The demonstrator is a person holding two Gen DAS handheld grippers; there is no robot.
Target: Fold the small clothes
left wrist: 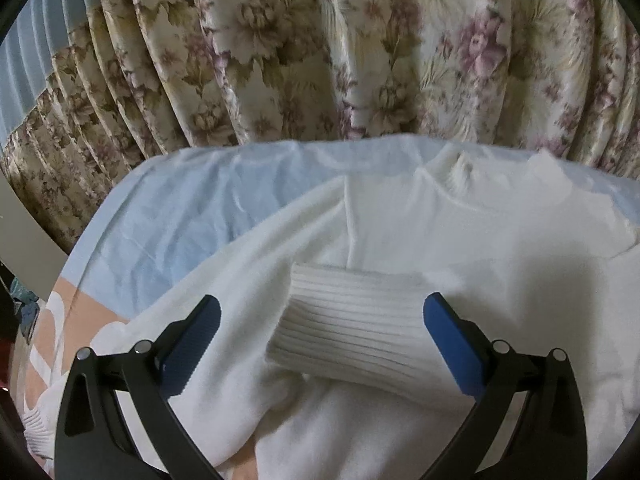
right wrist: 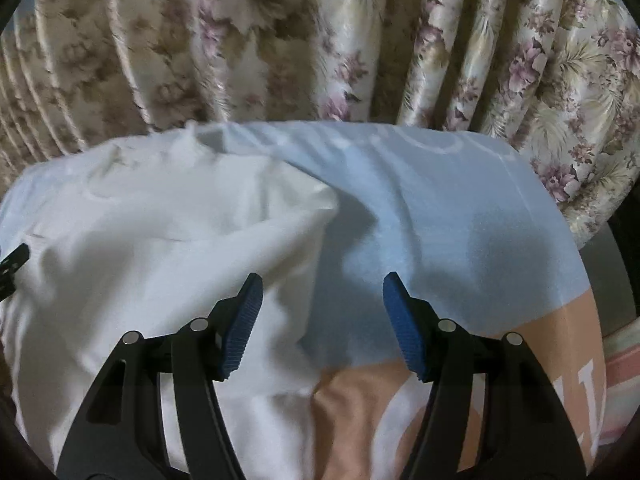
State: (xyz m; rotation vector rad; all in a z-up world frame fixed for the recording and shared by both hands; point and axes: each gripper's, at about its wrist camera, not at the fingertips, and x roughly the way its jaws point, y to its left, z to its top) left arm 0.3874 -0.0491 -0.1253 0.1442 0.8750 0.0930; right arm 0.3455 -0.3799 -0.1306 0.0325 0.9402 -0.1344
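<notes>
A white knit sweater (left wrist: 460,224) lies flat on a light blue and peach sheet, collar at the far side. One sleeve is folded across the body, and its ribbed cuff (left wrist: 348,324) lies between the blue pads of my left gripper (left wrist: 322,314), which is open and just above it. In the right wrist view the sweater (right wrist: 160,248) fills the left half. My right gripper (right wrist: 322,292) is open and empty over the sweater's right edge and the blue sheet (right wrist: 460,216). A bit of the left gripper shows at the left edge (right wrist: 14,262).
A floral curtain (left wrist: 320,48) hangs just behind the far edge of the bed. The sheet (left wrist: 180,208) extends left of the sweater, turning peach with white print at the near side (right wrist: 360,412). Dark clutter sits off the left edge (left wrist: 16,312).
</notes>
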